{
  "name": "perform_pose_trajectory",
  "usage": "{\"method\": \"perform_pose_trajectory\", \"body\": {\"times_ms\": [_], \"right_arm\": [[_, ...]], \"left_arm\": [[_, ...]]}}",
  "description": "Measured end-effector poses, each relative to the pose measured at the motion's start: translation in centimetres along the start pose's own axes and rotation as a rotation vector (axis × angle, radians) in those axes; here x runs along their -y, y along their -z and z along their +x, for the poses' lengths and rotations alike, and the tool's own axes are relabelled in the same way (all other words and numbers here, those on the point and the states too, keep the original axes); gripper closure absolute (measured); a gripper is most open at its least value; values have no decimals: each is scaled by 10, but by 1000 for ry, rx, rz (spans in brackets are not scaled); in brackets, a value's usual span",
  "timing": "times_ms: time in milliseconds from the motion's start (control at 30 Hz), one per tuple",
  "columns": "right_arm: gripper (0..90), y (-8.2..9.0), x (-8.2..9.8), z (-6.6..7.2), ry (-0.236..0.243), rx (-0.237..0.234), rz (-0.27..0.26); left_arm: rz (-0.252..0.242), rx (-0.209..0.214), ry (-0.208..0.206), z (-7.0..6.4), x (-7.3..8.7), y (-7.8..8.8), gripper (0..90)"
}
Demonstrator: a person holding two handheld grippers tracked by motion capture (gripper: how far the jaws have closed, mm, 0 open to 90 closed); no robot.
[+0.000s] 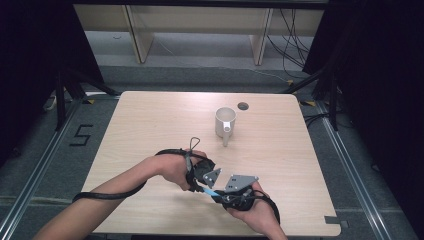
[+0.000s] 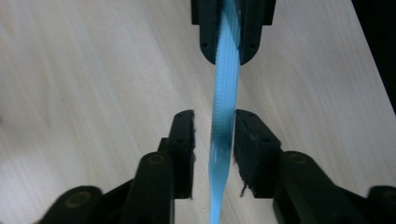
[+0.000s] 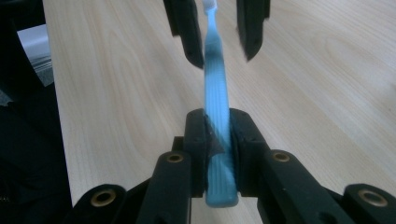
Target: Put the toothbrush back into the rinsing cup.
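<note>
A light blue toothbrush (image 2: 226,88) hangs above the wooden table (image 1: 150,125), stretched between the two grippers near the front edge. My right gripper (image 3: 217,128) is shut on its thick handle end (image 3: 219,186), pads pressed to both sides. My left gripper (image 2: 215,128) stands open around the thinner part, with a narrow gap between each pad and the brush. In the high view the left gripper (image 1: 203,181) and the right gripper (image 1: 223,196) face each other tip to tip, with the toothbrush (image 1: 210,192) between them.
A white mug (image 1: 225,121) stands upright on the far half of the table, its handle pointing towards me. A round cable hole (image 1: 243,106) sits behind it. Cables trail from both hands.
</note>
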State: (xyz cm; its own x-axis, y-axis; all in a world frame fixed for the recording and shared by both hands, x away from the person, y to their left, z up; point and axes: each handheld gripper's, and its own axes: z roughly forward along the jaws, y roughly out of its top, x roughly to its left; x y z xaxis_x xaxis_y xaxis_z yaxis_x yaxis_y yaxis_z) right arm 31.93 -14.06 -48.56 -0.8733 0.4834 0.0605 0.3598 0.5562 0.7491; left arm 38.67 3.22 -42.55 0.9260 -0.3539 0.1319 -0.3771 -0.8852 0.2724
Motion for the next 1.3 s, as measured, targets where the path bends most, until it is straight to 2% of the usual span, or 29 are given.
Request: {"method": "perform_pose_trajectory", "body": {"times_ms": [33, 67, 100, 133, 167, 200, 267, 333, 367, 567, 633, 733, 800, 867, 900, 967, 1000, 1033, 1067, 1133, 1200, 1267, 1300], "right_arm": [[791, 0, 0, -2, 20, -3, -3], [791, 0, 1, -3, 19, 3, -7], [791, 1, 2, -3, 15, 5, -10], [791, 2, 3, -2, -15, 15, -7], [790, 3, 3, -5, 6, 28, -24], [790, 3, 3, -5, 6, 28, -24], [790, 5, 4, -5, -23, 33, -26], [791, 6, 5, -7, -4, 50, -44], [791, 7, 5, -7, -20, 45, -45], [790, 11, 9, -11, -32, 80, -76], [790, 13, 11, -12, -46, 91, -77], [790, 16, 14, -16, -69, 108, -97], [790, 18, 14, -18, -79, 117, -110], [790, 20, 14, -19, -69, 133, -122], [790, 20, 14, -17, -96, 126, -127], [790, 22, 12, -20, -67, 147, -144], [790, 22, 12, -20, -75, 151, -149], [790, 22, 11, -20, -80, 164, -171], [790, 22, 11, -20, -80, 164, -171], [790, 23, 11, -21, -76, 175, -185], [790, 23, 10, -20, -94, 185, -207], [790, 25, 9, -20, -79, 204, -231], [790, 25, 8, -18, -105, 200, -234]], "left_arm": [[-13, -8, 2, -2, 2, 3, 631], [-30, -19, 6, -4, 4, 6, 620], [-46, -31, 9, -6, 6, 9, 608], [-65, -47, 19, -8, 8, 12, 594], [-84, -62, 32, -10, 11, 14, 565], [-102, -73, 43, -12, 14, 16, 565], [-137, -97, 65, -15, 20, 20, 554], [-169, -115, 91, -18, 27, 22, 539], [-185, -124, 109, -20, 30, 23, 534], [-278, -170, 178, -30, 46, 29, 526], [-328, -182, 219, -37, 51, 27, 523], [-346, -204, 239, -46, 58, 25, 532], [-376, -215, 267, -52, 64, 22, 533], [-409, -236, 313, -57, 69, 18, 532], [-429, -245, 337, -58, 73, 16, 529], [-458, -261, 373, -61, 77, 13, 524], [-469, -270, 389, -62, 80, 13, 523], [-513, -280, 421, -63, 83, 10, 523], [-513, -280, 421, -63, 83, 10, 522], [-544, -283, 452, -64, 85, 8, 519], [-561, -288, 471, -65, 87, 6, 512], [-586, -296, 499, -65, 88, 5, 502], [-601, -300, 513, -65, 89, 4, 497]]}}
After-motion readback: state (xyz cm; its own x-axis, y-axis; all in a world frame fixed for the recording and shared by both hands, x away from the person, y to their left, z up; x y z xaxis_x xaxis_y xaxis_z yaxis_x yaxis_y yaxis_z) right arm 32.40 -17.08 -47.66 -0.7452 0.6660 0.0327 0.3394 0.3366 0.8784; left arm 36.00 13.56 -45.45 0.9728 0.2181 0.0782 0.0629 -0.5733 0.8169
